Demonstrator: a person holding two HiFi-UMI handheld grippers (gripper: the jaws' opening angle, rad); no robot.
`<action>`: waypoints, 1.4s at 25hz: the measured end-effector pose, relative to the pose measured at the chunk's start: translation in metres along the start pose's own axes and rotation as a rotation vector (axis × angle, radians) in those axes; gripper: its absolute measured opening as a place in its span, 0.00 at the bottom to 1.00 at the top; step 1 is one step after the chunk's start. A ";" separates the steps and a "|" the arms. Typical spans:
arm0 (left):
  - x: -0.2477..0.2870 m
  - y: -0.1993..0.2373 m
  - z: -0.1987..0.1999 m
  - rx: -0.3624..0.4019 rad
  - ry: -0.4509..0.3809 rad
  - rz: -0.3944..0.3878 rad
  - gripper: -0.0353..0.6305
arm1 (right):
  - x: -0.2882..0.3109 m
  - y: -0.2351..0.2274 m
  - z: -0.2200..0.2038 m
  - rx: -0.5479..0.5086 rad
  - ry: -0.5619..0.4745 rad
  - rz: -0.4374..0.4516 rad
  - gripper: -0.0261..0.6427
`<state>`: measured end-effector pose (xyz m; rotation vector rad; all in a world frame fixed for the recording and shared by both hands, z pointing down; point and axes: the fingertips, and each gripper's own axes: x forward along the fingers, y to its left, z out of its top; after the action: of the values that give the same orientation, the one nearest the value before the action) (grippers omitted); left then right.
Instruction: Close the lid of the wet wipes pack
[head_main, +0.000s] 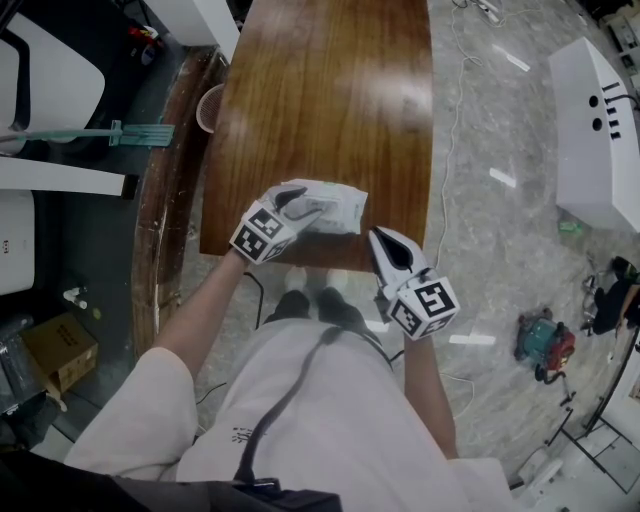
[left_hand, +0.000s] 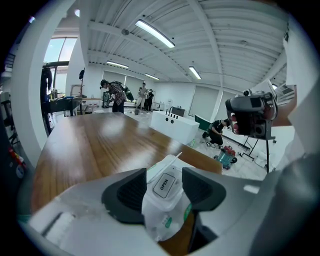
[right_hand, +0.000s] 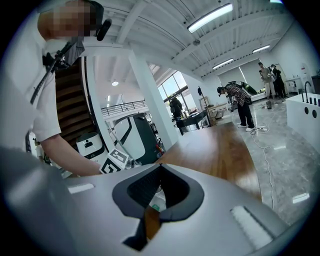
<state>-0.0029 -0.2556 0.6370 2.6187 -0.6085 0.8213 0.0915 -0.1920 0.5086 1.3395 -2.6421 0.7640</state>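
The white wet wipes pack (head_main: 335, 208) lies near the front edge of the wooden table (head_main: 320, 90). My left gripper (head_main: 300, 205) reaches over its left end. In the left gripper view the pack (left_hand: 162, 210) sits between the jaws. Both pads (left_hand: 131, 192) lie against its sides, and the flap marked OPEN (left_hand: 165, 184) lies flat on top. My right gripper (head_main: 380, 238) hangs at the table's front edge, just right of the pack and apart from it. In its own view the right gripper (right_hand: 160, 166) is shut, its tips meeting on nothing.
A white mesh bin (head_main: 208, 108) stands at the table's left edge, with a green-handled tool (head_main: 140, 132) beside it. A white cabinet (head_main: 590, 130), a cable (head_main: 455, 120) and a red-green machine (head_main: 543, 345) are on the floor to the right. People stand far behind the table (left_hand: 117, 95).
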 end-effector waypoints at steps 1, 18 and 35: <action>0.000 -0.001 -0.002 0.001 0.005 0.000 0.41 | -0.001 0.000 -0.001 0.001 0.000 -0.001 0.05; 0.006 -0.029 -0.021 0.042 0.080 -0.023 0.40 | -0.019 0.008 -0.013 -0.002 0.003 -0.023 0.05; 0.024 -0.054 -0.047 0.191 0.274 -0.033 0.40 | -0.035 0.005 -0.028 0.013 0.009 -0.053 0.05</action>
<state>0.0193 -0.1968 0.6784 2.6048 -0.4284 1.2565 0.1048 -0.1513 0.5208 1.4005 -2.5877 0.7805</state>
